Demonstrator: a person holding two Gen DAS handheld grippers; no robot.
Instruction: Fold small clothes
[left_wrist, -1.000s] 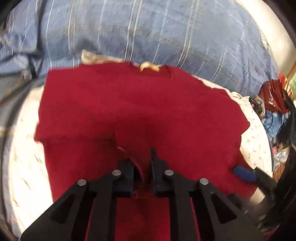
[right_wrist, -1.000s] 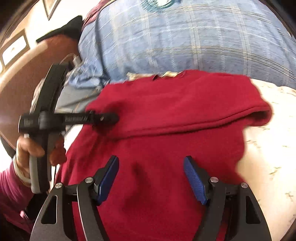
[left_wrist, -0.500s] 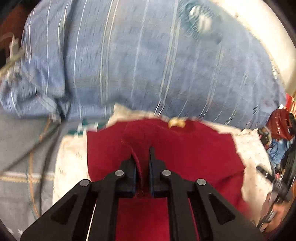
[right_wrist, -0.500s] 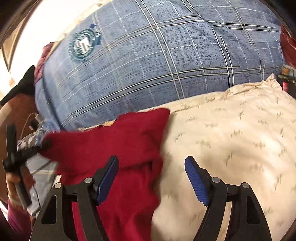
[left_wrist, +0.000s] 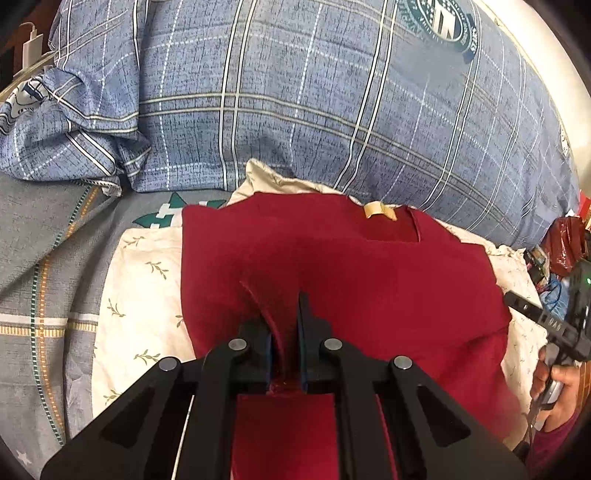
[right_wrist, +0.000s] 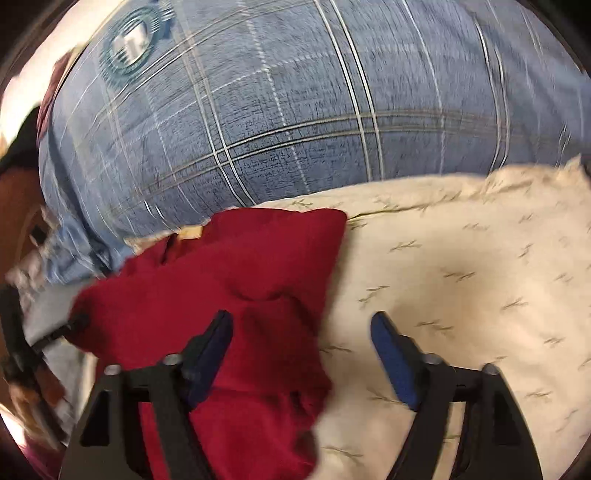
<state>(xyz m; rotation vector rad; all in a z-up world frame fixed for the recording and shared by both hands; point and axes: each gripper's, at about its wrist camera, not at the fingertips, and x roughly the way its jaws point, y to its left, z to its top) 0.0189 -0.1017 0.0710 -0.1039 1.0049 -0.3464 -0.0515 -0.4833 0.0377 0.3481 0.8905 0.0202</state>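
- Red knit garment: a small soft top lying on a cream pillowcase printed with small green sprigs. In the left wrist view it fills the middle from 9 to 3 o'clock, with the neckline and a tan neck label at 12 o'clock. In the right wrist view the garment is bunched at 8 o'clock, with one corner reaching up towards 12 o'clock.
- Blue plaid pillow with a round teal crest: it takes the whole upper half of the left wrist view, behind the garment's neckline, and likewise the top of the right wrist view.
- Grey bedsheet with striped bands: at 9 o'clock in the left wrist view, under the cream pillowcase.
- Cream pillowcase in the right wrist view: bare from 1 to 5 o'clock.
- Left gripper: clenched on a raised fold of the red garment, the cloth pinched between its black fingers.
- Right gripper: its jaws have just been closing but are released; the left blue pad lies over the garment's edge, the right pad over bare pillowcase, and neither presses on the cloth.
- Person's hand: at 4 o'clock in the left wrist view, holding the right gripper's handle.
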